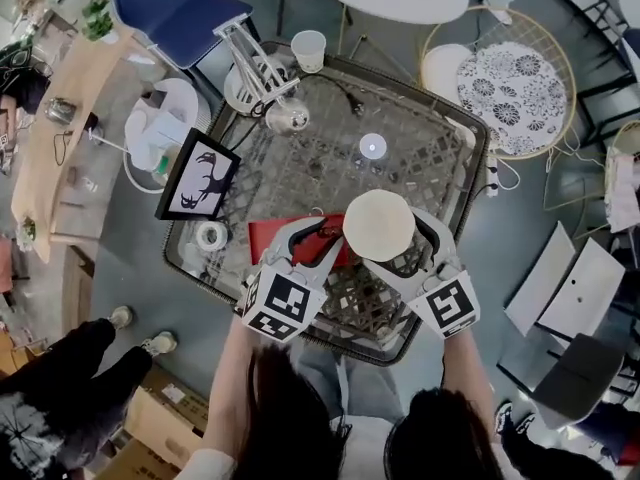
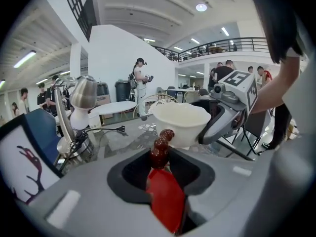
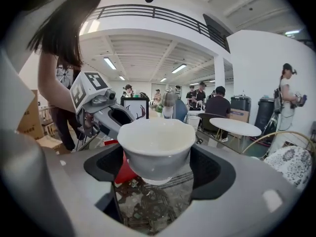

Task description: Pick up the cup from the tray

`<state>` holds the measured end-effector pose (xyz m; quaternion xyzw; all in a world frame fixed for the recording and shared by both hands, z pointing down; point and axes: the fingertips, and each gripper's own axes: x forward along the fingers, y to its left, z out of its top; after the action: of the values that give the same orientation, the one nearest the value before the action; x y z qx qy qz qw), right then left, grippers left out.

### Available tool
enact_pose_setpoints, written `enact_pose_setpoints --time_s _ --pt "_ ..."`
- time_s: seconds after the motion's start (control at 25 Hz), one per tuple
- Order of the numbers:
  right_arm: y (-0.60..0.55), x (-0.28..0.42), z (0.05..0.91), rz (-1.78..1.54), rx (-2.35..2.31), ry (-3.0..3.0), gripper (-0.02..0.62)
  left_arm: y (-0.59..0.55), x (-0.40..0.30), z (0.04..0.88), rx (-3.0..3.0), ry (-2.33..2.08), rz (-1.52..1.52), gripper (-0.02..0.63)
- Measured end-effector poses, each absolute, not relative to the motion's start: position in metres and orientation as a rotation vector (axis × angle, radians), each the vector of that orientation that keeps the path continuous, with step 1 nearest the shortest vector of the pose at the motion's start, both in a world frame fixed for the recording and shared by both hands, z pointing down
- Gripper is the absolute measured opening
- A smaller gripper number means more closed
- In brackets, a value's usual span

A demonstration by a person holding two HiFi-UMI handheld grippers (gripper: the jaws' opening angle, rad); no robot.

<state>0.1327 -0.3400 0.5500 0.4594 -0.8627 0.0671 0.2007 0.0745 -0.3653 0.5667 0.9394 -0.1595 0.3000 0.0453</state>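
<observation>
White cup sits between my right gripper jaws, clamped wide on its sides, above the worktop. My left gripper jaws pinch the red tray. Lift w/ cup level, no squeeze chg.

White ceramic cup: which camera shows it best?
The right gripper view: the white ceramic cup fills the centre, side and rim clear, between the jaws. Head view shows only its top; left gripper view, its side, farther off.

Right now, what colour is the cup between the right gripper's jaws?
Plain white, no pattern. The cup shows best in the right gripper view.
</observation>
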Motion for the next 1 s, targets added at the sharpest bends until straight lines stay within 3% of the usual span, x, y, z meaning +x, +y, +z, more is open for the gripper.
enact_pose_setpoints --time_s 0.44,1.0 --pt "-0.323 0.182 0.584 0.31 1.38 -2.351 0.443 -0.352 0.126 0.6 2.856 -0.349 0.95 0.118" --pt "-0.318 0.183 0.612 0.383 1.357 -2.339 0.446 -0.347 0.126 0.63 2.787 -0.339 0.977 0.117"
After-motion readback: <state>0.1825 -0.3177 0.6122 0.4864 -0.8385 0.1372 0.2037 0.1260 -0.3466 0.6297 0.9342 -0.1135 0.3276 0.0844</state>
